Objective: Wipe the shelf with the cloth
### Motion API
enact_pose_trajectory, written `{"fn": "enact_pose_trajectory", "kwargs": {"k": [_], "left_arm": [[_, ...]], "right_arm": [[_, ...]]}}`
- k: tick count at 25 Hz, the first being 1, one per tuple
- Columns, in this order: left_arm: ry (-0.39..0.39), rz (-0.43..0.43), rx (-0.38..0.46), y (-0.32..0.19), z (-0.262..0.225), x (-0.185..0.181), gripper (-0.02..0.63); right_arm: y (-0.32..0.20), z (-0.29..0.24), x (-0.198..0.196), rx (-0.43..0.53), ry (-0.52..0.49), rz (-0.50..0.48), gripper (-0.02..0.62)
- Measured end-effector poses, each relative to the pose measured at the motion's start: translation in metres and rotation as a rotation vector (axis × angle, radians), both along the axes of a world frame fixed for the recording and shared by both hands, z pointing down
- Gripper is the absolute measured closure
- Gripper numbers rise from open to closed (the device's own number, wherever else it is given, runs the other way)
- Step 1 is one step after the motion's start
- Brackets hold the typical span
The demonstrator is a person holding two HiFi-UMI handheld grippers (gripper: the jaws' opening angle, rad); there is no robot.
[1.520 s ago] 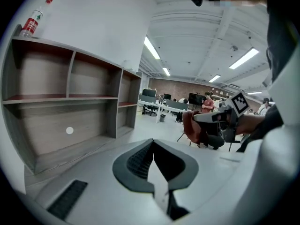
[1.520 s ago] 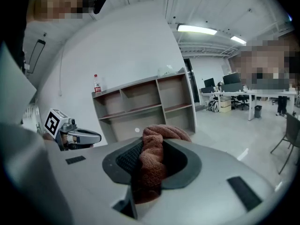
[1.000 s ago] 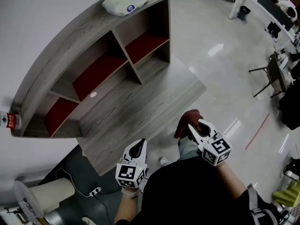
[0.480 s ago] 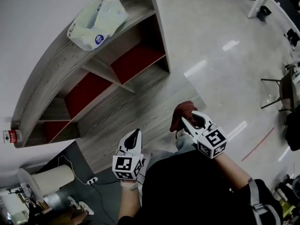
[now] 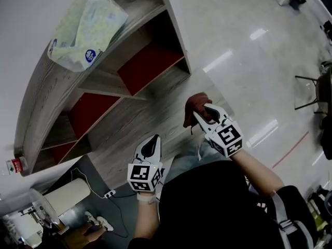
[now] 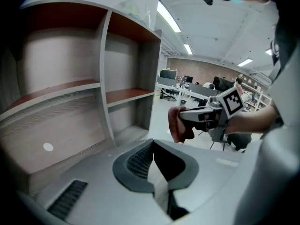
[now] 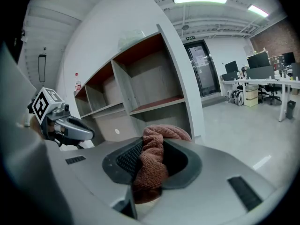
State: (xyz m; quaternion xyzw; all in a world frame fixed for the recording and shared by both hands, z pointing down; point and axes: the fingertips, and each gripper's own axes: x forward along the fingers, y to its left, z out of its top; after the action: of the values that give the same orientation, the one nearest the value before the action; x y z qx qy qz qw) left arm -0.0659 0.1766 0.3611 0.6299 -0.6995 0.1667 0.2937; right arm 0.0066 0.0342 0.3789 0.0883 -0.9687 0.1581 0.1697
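The cloth (image 7: 154,146), a rust-brown terry rag, sat bunched between the jaws of my right gripper (image 5: 202,115). It was a little right of centre in the head view and hung in the air, touching nothing else. In the right gripper view the jaws were clenched on it. The ribbed pads (image 7: 132,161) pinched a thick fold, with a lump bulging out past the tips.

The shelf (image 5: 136,119) filled the upper left of the head view. It is a wood-grain unit with red-backed compartments, and its broad lower board ran down toward the cloth. From these angles the rag looked near the board's right-hand edge but clear of it, so I judged the wiping had not begun and this was the carry-in. The next move called for lowering the rag until the loose lump lay flat on a board. I would then need to sweep along the grain, gripping hard enough that the drag did not pull the fold free.

My left gripper (image 5: 153,141) waited at lower centre, well apart from the shelf. Its jaws were closed together with nothing between them. A pale plastic pack (image 5: 85,30) lay on the top board at the upper left, clear of the lower boards.
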Motion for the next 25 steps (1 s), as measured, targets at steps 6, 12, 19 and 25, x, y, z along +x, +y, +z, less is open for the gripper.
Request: {"fn": "enact_pose_trajectory", "kwargs": {"k": [6, 12, 19, 25], "left_arm": [[0.02, 0.117, -0.056, 0.0, 0.019, -0.023, 0.6], [0.031, 0.225, -0.086, 0.003, 0.039, -0.05, 0.6], [0.045, 0.262, -0.125, -0.004, 0.053, -0.058, 0.6], [0.046, 0.229, -0.147, -0.011, 0.059, -0.063, 0.6]], "right_arm": [[-0.013, 0.039, -0.047, 0.075, 0.054, 0.062, 0.515], [-0.024, 0.084, -0.102, 0.137, 0.108, 0.119, 0.515], [-0.056, 0.123, -0.154, 0.239, 0.192, 0.128, 0.51], [-0.094, 0.162, -0.192, 0.264, 0.232, 0.154, 0.503]]}}
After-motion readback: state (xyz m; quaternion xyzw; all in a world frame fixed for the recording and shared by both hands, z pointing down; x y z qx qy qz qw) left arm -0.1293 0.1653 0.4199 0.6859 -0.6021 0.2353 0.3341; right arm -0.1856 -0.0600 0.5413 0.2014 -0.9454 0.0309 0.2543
